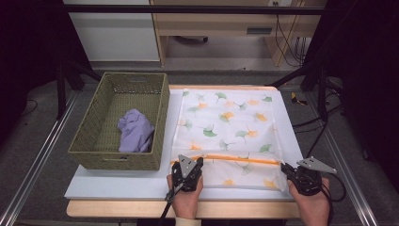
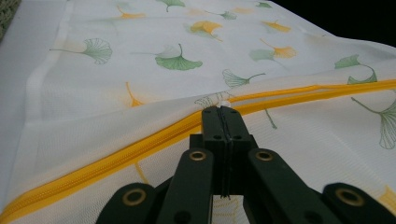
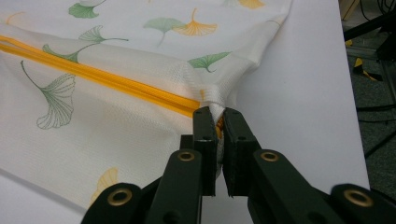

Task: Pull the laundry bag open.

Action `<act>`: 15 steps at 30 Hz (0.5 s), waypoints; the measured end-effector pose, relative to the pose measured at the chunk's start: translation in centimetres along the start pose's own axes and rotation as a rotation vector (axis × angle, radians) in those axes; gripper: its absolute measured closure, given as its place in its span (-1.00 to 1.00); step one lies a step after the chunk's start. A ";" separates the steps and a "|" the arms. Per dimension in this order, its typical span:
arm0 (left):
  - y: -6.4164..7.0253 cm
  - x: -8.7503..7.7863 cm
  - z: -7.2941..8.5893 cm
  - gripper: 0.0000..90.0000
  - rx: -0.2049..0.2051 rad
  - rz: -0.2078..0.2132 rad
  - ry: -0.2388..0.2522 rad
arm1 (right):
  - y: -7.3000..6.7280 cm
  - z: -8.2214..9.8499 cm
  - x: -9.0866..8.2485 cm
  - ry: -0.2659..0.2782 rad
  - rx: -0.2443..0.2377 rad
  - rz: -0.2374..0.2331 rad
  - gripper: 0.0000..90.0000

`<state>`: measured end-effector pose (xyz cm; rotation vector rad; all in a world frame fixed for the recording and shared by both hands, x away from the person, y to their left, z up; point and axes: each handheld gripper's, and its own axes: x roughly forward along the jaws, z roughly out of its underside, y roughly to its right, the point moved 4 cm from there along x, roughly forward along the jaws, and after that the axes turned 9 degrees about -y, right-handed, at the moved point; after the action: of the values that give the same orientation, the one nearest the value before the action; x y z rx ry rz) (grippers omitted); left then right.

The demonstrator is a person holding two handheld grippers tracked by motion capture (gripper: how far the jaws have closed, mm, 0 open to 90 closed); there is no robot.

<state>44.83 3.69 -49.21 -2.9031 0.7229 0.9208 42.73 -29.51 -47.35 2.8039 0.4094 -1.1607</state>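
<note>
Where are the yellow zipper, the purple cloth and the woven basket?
yellow zipper (image 2: 121, 154): left gripper view, mid-run of tape.
purple cloth (image 1: 135, 132): high view, middle of bundle.
woven basket (image 1: 115, 161): high view, near wall.

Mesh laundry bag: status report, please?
Left hand-held gripper shut at zipper pull. Right hand-held gripper shut on laundry bag corner. Nothing in the way.

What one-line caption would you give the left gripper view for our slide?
Left gripper, jaws shut, pinches the yellow zipper of a white leaf-printed mesh bag.
</note>
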 end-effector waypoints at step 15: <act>-1.2 -0.3 0.4 1.00 -0.027 -0.018 0.003 | 0.1 0.0 0.0 -0.003 0.004 0.008 0.90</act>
<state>44.96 4.96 -49.53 -2.9299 0.6883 0.9320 42.74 -29.60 -47.37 2.8040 0.3958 -1.1652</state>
